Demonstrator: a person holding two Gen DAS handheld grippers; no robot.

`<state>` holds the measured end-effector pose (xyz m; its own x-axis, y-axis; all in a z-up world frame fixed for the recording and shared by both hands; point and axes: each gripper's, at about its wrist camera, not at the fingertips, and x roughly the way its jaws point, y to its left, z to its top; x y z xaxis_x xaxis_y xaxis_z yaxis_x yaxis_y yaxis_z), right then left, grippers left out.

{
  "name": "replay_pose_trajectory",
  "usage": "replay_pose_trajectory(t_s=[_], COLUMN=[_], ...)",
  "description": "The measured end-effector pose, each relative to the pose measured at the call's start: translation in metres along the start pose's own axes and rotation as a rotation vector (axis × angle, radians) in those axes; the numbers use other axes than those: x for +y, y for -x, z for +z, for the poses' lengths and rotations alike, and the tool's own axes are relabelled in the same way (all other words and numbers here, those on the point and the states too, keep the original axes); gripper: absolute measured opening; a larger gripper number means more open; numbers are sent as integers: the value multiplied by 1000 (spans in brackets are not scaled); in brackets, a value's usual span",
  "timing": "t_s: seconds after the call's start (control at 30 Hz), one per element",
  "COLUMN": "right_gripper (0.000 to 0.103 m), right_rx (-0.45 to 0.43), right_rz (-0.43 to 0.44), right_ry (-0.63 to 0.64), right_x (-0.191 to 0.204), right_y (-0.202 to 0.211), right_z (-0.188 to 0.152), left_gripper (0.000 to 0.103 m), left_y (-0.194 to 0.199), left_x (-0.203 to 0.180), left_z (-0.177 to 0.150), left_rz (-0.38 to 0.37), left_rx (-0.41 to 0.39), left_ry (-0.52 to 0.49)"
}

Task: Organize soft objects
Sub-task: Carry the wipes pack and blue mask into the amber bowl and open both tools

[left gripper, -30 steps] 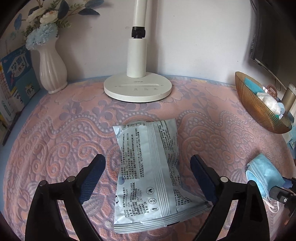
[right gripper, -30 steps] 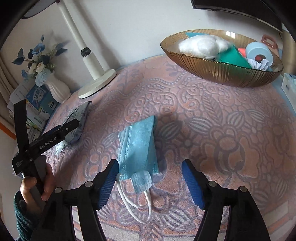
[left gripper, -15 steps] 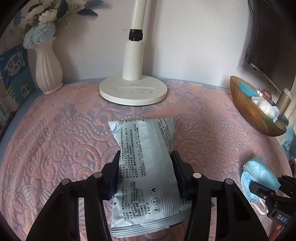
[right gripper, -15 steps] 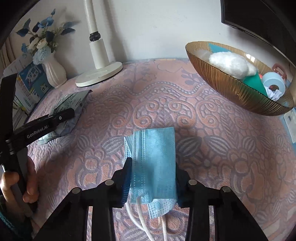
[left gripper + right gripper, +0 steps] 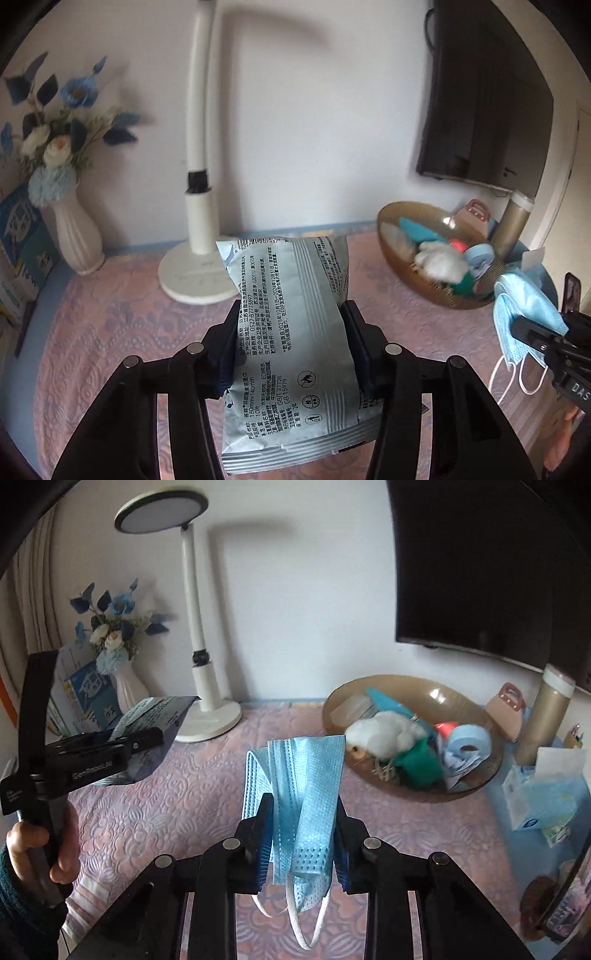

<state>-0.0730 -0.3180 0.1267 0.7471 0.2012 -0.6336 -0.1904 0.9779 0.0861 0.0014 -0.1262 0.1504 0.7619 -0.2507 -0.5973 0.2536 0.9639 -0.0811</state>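
My left gripper (image 5: 291, 310) is shut on a pale blue-grey wipes packet (image 5: 295, 369) and holds it upright above the pink patterned cloth (image 5: 110, 332). My right gripper (image 5: 303, 805) has a folded light blue face mask (image 5: 306, 771) between its pads. Its jaws are still closing on the mask, whose white ear loops dangle below. Behind to the right stands an amber glass bowl (image 5: 369, 681) with white fluff, a green piece and a blue roll inside. From the left wrist view, the right gripper (image 5: 535, 332) and mask (image 5: 524, 306) hang just in front of the bowl (image 5: 424, 291).
A white desk lamp (image 5: 199, 273) stands at the back, with a white vase of flowers (image 5: 77, 236) and books to its left. Right of the bowl are a tan bottle (image 5: 543, 716), a pink hair clip (image 5: 506, 705) and a blue tissue box (image 5: 539, 797). A dark screen (image 5: 480, 572) hangs on the wall.
Both grippers went from wide open to closed, the left on the packet and the right on the mask. Both things then rose off the cloth as the hands lifted.
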Motion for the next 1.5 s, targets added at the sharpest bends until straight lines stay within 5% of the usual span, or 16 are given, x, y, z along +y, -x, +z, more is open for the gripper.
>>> replay_pose_trajectory(t_s=[0.3,0.57,0.67,0.73,0.77,0.8,1.0,1.17,1.33,1.5], right_gripper=[27,27,39,66,68,70,70,83,92,99], right_rx=[-94,-33,-19,1,16,27,-8,-51,-133,-109], right_rz=[-144,-209,-227,-248,-253,-269,-310,-305,-185,-106], right_ry=[-117,-215,-228,-219,-208,-197,-225,-198,-159,-30], right_x=[-90,-160,-173,-179,-181,-182,-191,-156,-85,5], right_y=[28,-32,-55,-66,-72,-75,-53,-17,14,-1], right_z=[71,112,121,125,126,124,107,104,102,78], left_gripper=[48,49,53,74,87,89,89,93,93,94], left_y=[-43,-126,-137,-134,-128,-120,-68,2,50,46], left_x=[-97,-147,-147,-143,-137,-132,-93,-35,27,75], left_z=[73,87,86,87,86,86,86,83,61,9], left_rz=[-124,-180,-185,-200,-198,-191,-119,-58,25,116], left_rx=[-34,47,52,51,43,19,-28,-97,-101,-40], left_ry=[-105,-115,-97,-91,-88,-89,-126,-55,56,166])
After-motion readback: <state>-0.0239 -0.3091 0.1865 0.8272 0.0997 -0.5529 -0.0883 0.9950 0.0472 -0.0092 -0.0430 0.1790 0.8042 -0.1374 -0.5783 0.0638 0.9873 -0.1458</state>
